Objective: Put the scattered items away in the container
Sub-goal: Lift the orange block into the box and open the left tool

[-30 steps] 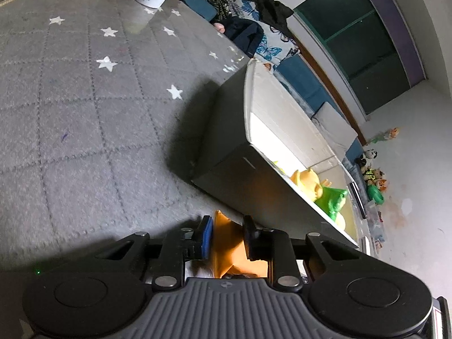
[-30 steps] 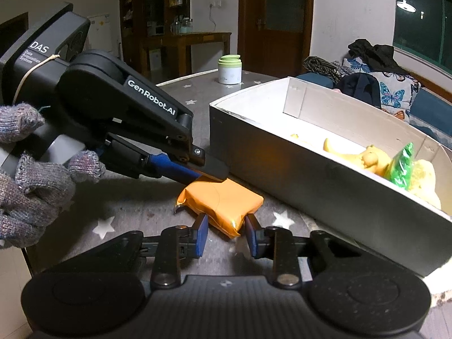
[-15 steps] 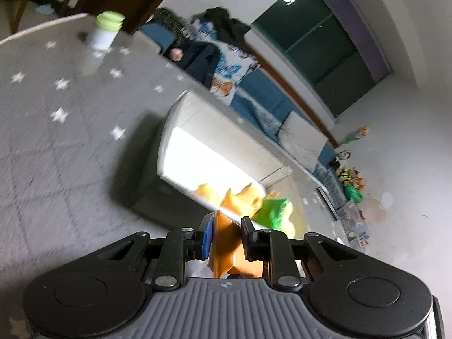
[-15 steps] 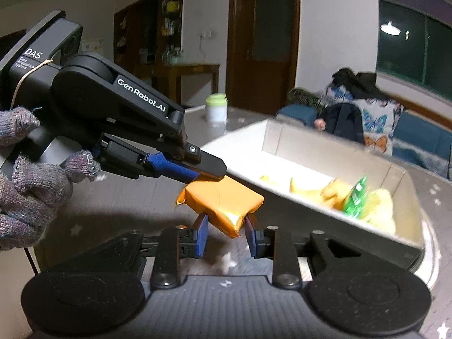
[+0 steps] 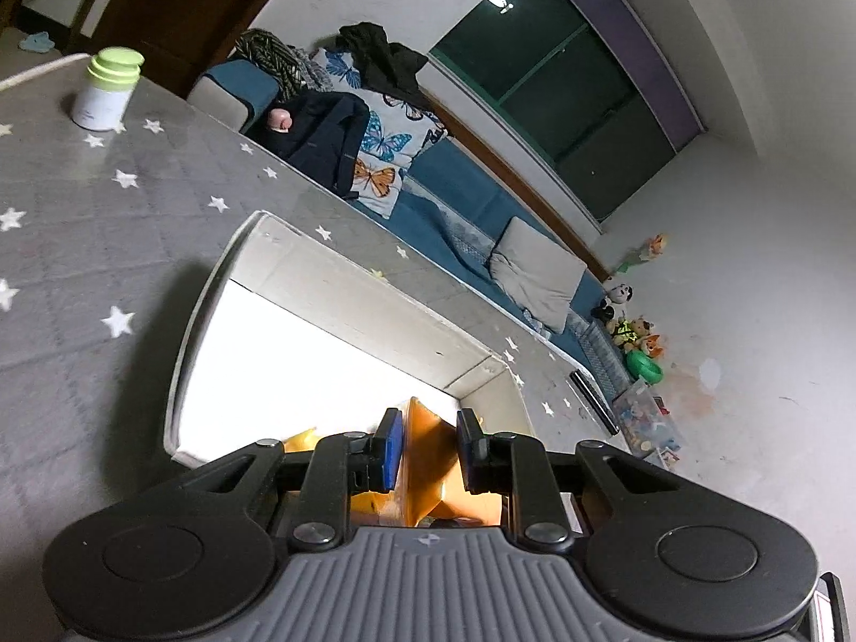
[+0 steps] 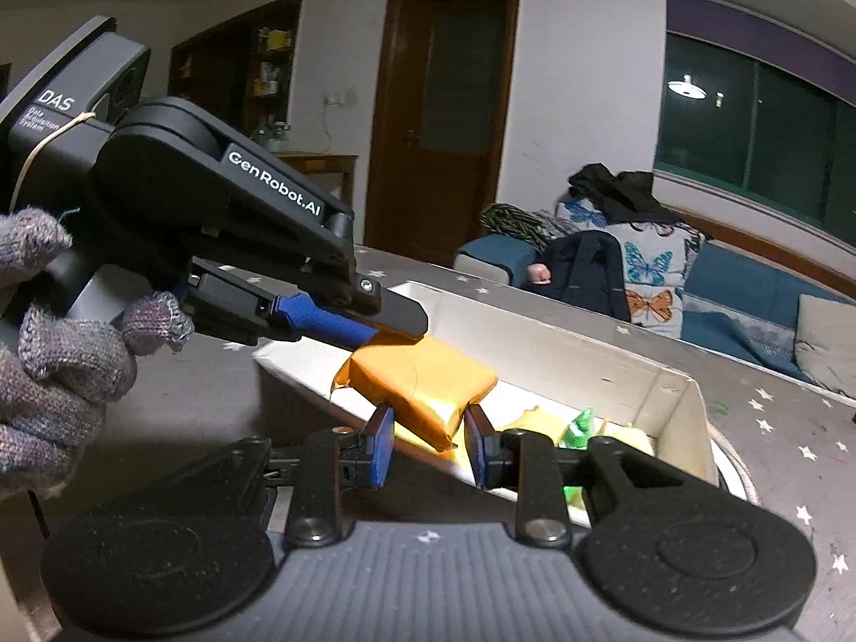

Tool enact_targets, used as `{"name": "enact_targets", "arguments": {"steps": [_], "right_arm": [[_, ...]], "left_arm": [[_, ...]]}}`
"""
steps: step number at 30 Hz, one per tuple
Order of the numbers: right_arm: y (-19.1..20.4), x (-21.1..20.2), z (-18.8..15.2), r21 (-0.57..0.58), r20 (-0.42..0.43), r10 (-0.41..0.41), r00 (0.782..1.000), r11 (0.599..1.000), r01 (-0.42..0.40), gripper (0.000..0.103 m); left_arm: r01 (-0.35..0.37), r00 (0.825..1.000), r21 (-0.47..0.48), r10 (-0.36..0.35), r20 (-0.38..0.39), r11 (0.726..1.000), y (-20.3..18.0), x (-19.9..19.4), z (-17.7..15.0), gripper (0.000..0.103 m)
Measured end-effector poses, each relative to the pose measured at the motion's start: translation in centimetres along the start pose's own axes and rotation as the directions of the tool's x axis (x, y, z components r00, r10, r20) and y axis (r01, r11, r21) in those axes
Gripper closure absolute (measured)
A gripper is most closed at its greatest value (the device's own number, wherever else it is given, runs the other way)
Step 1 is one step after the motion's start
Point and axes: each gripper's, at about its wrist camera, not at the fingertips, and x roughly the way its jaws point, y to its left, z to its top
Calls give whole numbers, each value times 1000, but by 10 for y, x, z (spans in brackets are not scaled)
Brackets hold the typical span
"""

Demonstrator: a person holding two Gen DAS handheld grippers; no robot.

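An orange wrapped packet (image 6: 422, 388) hangs over the near end of the white box (image 6: 540, 345). My left gripper (image 6: 393, 329), seen from the side in the right wrist view, is shut on the packet's far edge. My right gripper (image 6: 428, 441) is shut on its near corner. In the left wrist view the packet (image 5: 428, 460) sits between my left gripper's (image 5: 428, 446) blue pads, above the box (image 5: 342, 289). Yellow items and a green packet (image 6: 578, 428) lie inside the box.
A white jar with a green lid (image 5: 107, 88) stands at the far end of the grey star-patterned table (image 5: 80, 246). A blue sofa with clothes and cushions (image 6: 631, 262) runs beyond the table. Toys (image 5: 636, 342) lie on the floor.
Both grippers have lifted the orange packet off the table and carried it over the box's near end. The box interior now lies below the packet.
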Motion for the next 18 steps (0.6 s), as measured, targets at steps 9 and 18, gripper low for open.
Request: {"name": "enact_targets", "arguments": {"steps": [9, 18], "right_arm": [[-17, 26, -2, 13, -51, -29, 998, 999, 30, 75], [-25, 33, -2, 19, -79, -11, 997, 1000, 13, 73]], "left_arm": [[2, 1000, -32, -3, -26, 999, 13, 33, 5, 80], [-16, 999, -46, 14, -38, 999, 19, 40, 0, 80]]}}
